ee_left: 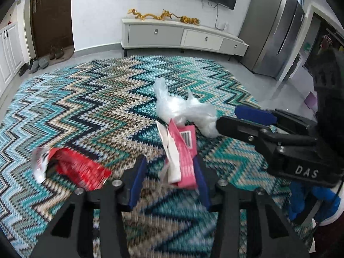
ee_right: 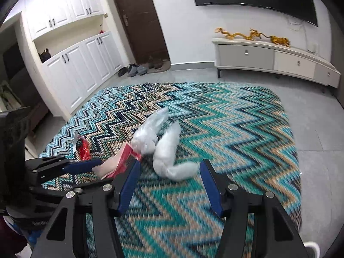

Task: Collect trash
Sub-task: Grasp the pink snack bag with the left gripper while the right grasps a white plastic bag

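On a zigzag rug lie three pieces of trash. A pink and white wrapper [ee_left: 182, 150] lies between the open fingers of my left gripper [ee_left: 169, 167], its near end against the right finger. A torn red wrapper [ee_left: 75, 167] lies to the left. A crumpled clear plastic bag [ee_left: 182, 107] lies beyond. In the right wrist view my right gripper [ee_right: 169, 167] is open, with the plastic bag [ee_right: 165, 148] just ahead between its fingertips. The pink wrapper [ee_right: 120, 161] and red wrapper [ee_right: 82, 146] show at left. The right gripper also shows in the left wrist view [ee_left: 243, 118], at the bag's right end.
The rug [ee_left: 86, 99] covers a grey tile floor. A white TV cabinet [ee_left: 182, 36] stands against the far wall, a steel fridge [ee_left: 275, 28] to its right. Shoes [ee_right: 137, 68] lie by a brown door, beside white cupboards [ee_right: 71, 64].
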`<state>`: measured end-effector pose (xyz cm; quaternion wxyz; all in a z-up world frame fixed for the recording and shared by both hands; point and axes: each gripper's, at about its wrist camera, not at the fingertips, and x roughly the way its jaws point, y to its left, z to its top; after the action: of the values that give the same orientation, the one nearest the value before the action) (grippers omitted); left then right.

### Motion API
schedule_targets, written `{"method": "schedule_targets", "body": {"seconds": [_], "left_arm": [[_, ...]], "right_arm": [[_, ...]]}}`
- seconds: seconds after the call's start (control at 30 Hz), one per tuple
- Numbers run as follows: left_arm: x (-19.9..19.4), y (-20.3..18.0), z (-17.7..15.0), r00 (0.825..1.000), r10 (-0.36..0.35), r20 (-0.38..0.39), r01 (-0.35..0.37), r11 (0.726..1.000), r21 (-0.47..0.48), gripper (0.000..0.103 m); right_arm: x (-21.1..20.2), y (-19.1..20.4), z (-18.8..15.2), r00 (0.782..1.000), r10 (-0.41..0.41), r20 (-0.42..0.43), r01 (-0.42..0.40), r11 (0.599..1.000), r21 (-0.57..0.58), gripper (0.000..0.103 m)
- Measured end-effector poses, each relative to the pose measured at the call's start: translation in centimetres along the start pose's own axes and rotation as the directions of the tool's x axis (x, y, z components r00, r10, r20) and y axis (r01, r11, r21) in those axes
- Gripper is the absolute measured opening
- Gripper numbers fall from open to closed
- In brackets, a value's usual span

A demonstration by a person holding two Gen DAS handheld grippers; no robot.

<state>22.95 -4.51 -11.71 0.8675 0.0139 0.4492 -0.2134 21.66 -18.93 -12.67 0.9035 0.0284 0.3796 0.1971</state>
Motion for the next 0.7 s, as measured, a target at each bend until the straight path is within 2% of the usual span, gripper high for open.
{"method": "schedule_targets", "body": {"seconds": [0.1, 0.17, 0.23, 0.27, 0.3, 0.37, 0.57, 0.7], "left_arm": [[0.7, 0.1, -0.1, 1.0, -0.015, -0.003, 0.015, 1.0, -0.005, 0.03], [0.6, -0.1, -0.2, 1.0, -0.024, 0.002, 0.024, 1.0, 0.003, 0.019], [0.3, -0.3, -0.4, 1.0, -0.013, 0.011, 0.013, 1.0, 0.01, 0.017], [0.2, -0.4, -0.6, 1.0, -0.008, 0.013, 0.007, 1.0, 0.012, 0.015], [0.0, -0.4, -0.8, 1.0, -0.005, 0.015, 0.005, 1.0, 0.01, 0.014], [-0.5, -0.3, -1.2, 1.0, -0.004, 0.017, 0.004, 1.0, -0.005, 0.013], [-3.3, -0.6, -3.1, 0.999, -0.007, 0.036, 0.008, 0.999, -0.034, 0.009], [-6.0, -1.3, -4.3, 0.998, -0.01, 0.062, 0.012, 0.999, -0.035, 0.008]], "right_arm": [[1.4, 0.0, 0.7, 1.0, 0.005, -0.017, -0.006, 1.0, -0.017, 0.049], [2.4, -0.3, 0.9, 0.999, 0.011, -0.042, -0.011, 1.0, -0.013, 0.046], [3.4, -0.5, 0.7, 0.997, 0.02, -0.077, -0.021, 1.0, -0.002, 0.041], [3.6, -0.6, 0.5, 0.996, 0.024, -0.087, -0.024, 1.0, 0.003, 0.035], [3.7, -0.7, 0.3, 0.995, 0.034, -0.092, -0.033, 0.999, 0.009, 0.028], [3.0, -0.6, 0.1, 0.995, 0.046, -0.083, -0.045, 0.999, 0.021, 0.023], [-0.7, -0.2, -2.2, 0.996, 0.064, -0.054, -0.061, 0.996, 0.062, 0.021], [-4.7, 0.2, -4.3, 0.998, 0.064, -0.021, -0.062, 0.995, 0.084, 0.021]]}}
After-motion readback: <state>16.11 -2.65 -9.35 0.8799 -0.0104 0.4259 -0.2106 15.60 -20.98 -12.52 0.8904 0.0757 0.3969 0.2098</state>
